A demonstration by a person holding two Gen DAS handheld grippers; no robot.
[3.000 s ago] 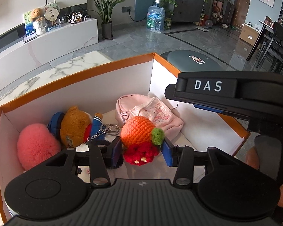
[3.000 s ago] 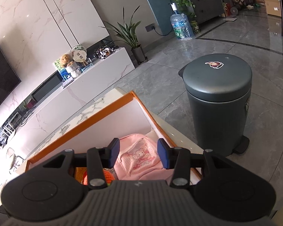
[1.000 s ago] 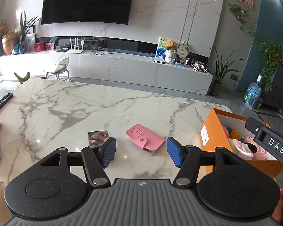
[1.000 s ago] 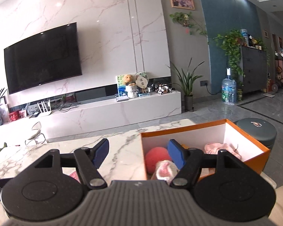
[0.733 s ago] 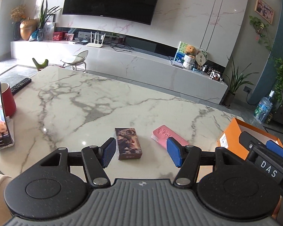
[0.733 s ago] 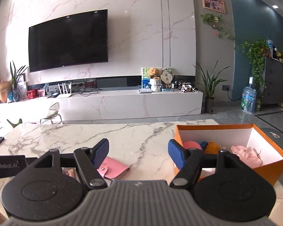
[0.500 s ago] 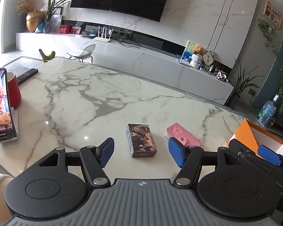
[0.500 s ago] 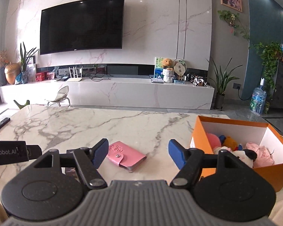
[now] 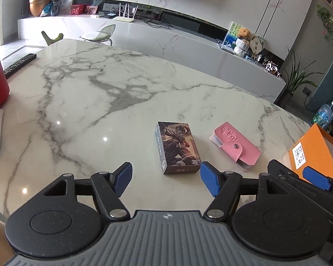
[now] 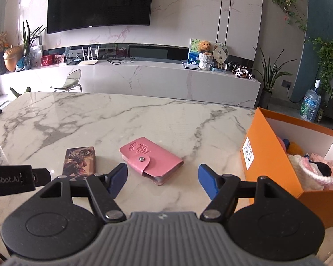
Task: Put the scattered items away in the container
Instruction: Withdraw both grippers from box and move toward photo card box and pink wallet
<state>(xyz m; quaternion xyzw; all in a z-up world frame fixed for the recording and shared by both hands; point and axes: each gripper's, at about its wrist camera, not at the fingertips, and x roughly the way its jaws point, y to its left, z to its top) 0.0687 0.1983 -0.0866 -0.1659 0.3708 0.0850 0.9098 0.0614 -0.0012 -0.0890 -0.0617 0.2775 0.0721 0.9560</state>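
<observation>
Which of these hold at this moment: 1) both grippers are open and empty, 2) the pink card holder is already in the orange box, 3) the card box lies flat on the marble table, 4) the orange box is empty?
1) True: the left gripper and right gripper stand open, nothing between the pads.
2) False: the pink card holder lies on the marble table, outside the orange box.
3) True: the card box lies flat beside the holder.
4) False: soft toys already fill its bottom.
</observation>
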